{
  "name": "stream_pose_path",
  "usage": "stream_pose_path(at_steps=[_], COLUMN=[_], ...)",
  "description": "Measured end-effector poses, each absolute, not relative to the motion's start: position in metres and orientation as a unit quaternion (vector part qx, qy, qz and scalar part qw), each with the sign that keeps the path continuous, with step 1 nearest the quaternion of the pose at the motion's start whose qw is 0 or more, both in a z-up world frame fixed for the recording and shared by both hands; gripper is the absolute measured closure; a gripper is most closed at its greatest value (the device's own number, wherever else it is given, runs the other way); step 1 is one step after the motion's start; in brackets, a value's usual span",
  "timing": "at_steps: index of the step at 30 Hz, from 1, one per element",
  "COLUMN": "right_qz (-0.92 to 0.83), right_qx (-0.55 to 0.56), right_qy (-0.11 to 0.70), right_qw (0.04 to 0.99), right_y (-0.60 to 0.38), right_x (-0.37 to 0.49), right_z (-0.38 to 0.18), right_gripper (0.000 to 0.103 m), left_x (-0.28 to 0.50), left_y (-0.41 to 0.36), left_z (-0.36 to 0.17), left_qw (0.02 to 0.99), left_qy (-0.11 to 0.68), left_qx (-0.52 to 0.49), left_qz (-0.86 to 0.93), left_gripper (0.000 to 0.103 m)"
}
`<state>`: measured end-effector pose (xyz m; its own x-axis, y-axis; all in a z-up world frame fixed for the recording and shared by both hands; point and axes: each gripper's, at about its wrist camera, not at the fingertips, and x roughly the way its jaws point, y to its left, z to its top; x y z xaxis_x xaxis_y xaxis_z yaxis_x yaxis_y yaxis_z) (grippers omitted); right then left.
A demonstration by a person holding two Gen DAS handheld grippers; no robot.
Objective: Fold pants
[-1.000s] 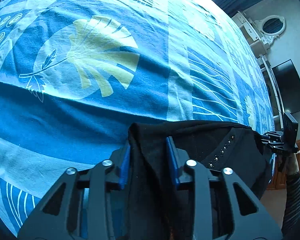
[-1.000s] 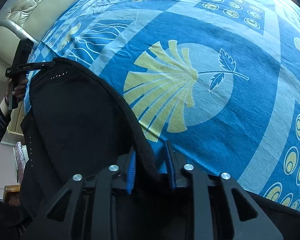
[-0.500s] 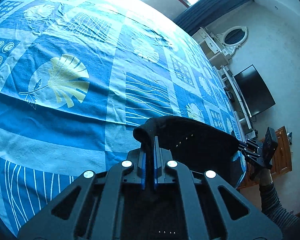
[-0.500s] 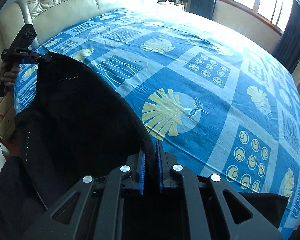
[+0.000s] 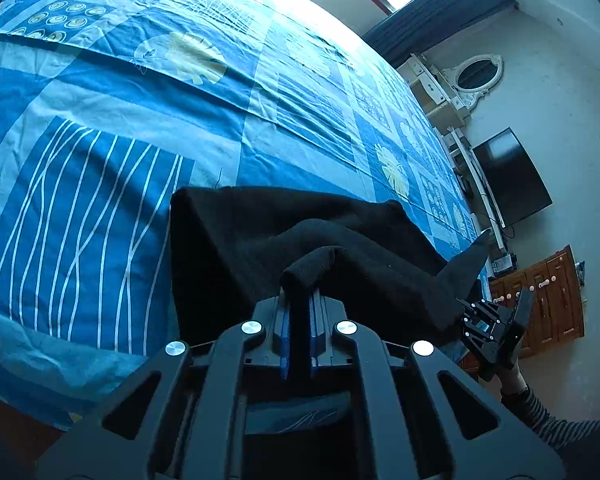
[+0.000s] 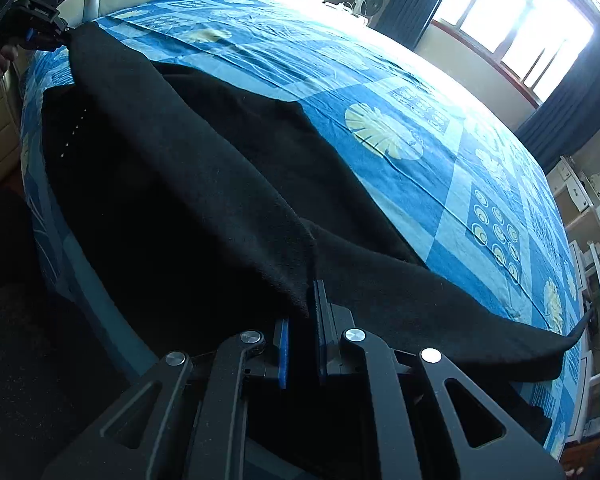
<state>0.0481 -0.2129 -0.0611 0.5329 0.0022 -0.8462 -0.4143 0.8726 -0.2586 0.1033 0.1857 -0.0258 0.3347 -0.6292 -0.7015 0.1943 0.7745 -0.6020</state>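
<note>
Both the left gripper [image 5: 298,312] and the right gripper [image 6: 302,320] pinch the black pants [image 6: 204,184]; keep the raised edge between them taut and level, then lower it evenly onto the bed [image 5: 100,128] ahead.

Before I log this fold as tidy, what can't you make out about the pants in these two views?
- Waistband or leg hems: the pants are plain black cloth; which end each gripper pinches is unclear.
- Left view: the left gripper body hides the cloth under it.
- Right view: the right gripper covers the near edge; the cloth hanging off the bed is lost in shadow.
</note>
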Motion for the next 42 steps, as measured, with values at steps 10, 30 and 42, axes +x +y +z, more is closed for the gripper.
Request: stream_pose_path(at_steps=[10, 30, 42], right_qz=[0.115, 0.127, 0.089], right_qx=[-0.096, 0.471, 0.539], right_qy=[0.498, 0.477, 0.467], right_qw=[0.854, 0.731, 0.696], right_y=[-0.236, -0.324, -0.305], right_x=[0.021, 0.007, 0.004], right_z=[-0.059, -0.091, -0.106], right_gripper=[0.055, 0.040, 0.079], left_x=[0.054, 0.057, 0.063], left_y=[0.215, 0.185, 0.186], left_z=[-0.054, -0.071, -0.072], left_qw=[0.786, 0.775, 0.782], left_qy=[0.516, 0.531, 0.543], left_qx=[-0.265, -0.320, -0.290], left_qz=[-0.213, -0.124, -0.096], left_gripper=[0.069, 0.070, 0.089])
